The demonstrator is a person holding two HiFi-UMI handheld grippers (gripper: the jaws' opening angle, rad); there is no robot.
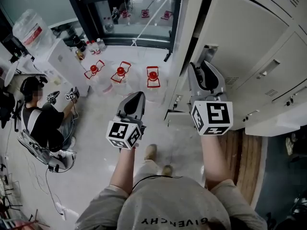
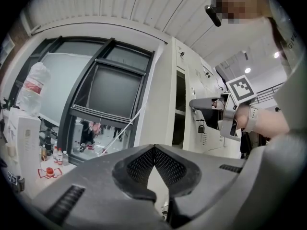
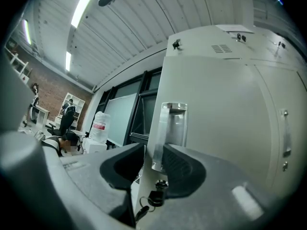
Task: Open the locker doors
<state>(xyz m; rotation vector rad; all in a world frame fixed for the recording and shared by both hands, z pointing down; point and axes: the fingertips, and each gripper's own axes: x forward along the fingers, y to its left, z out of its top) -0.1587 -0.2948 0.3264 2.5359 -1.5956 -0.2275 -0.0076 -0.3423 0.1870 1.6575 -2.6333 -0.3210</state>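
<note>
This was a workplace locker area: white metal lockers (image 1: 249, 56) stood just right of the right gripper (image 1: 205, 67), while dark-framed windows (image 1: 139, 11), a water dispenser (image 1: 33, 32) and a seated person (image 1: 41, 119) lay ahead and left of the left gripper (image 1: 135, 97).

We look steeply down from the person's head, over the left claw (image 1: 136, 97) and right claw (image 1: 204, 65), onto the floor (image 1: 96, 143) and the lockers (image 1: 249, 42) at the right. In the left gripper view we face level along that claw's jaws toward the window (image 2: 115, 87), well back from the lockers, and catch the right claw at the right. In the right gripper view we sit close against a locker door (image 3: 216, 119), tilted slightly upward. All three views share the water jug (image 1: 31, 30); the head view and right gripper view share the seated person (image 1: 43, 119).
</note>
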